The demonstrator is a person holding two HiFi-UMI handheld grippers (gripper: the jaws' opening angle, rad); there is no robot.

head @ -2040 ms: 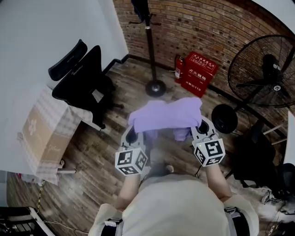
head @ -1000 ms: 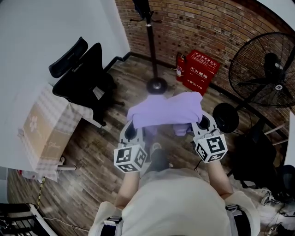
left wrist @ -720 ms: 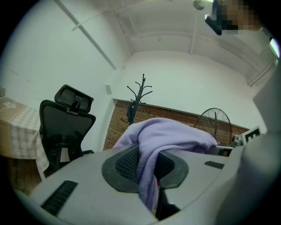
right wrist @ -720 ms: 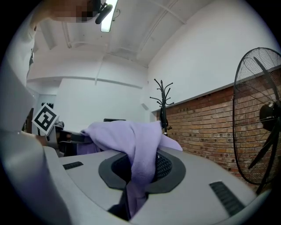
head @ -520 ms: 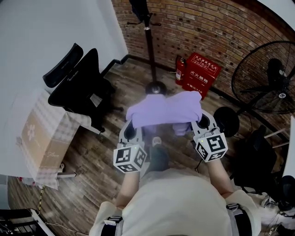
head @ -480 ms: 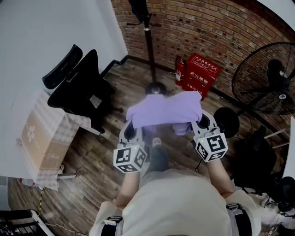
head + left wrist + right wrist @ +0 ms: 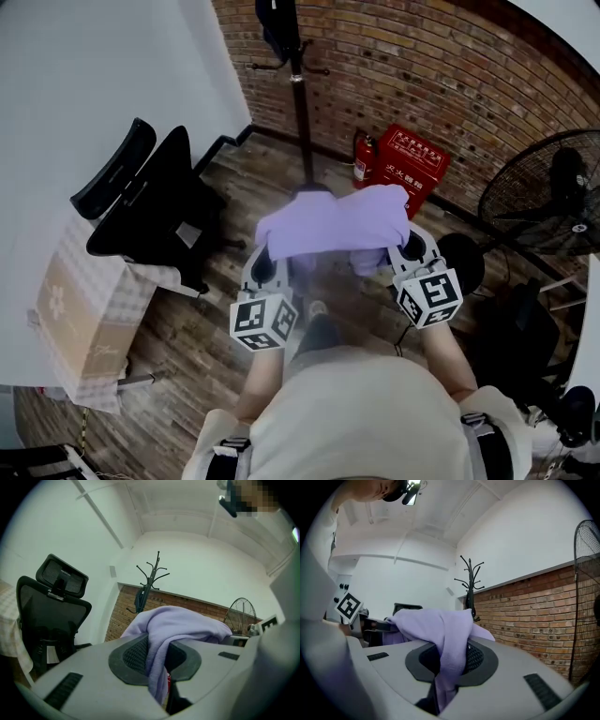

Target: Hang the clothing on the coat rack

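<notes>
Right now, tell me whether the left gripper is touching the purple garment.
Touching. The left gripper view shows the left gripper with its jaws closed on a fold of the purple garment, which hangs down between them.

Head view: the tips of the left gripper [image 7: 158,656] and right gripper [image 7: 449,660] are covered by the purple garment [image 7: 333,223]. Coat rack [image 7: 301,103]: base is largely hidden behind the purple garment. Its top is cut off by the upper edge, as is the dark item [image 7: 277,28] hung on it. Fan [image 7: 553,192] is cut by the right edge. Print on the red box [image 7: 410,161] is too small to be read.
</notes>
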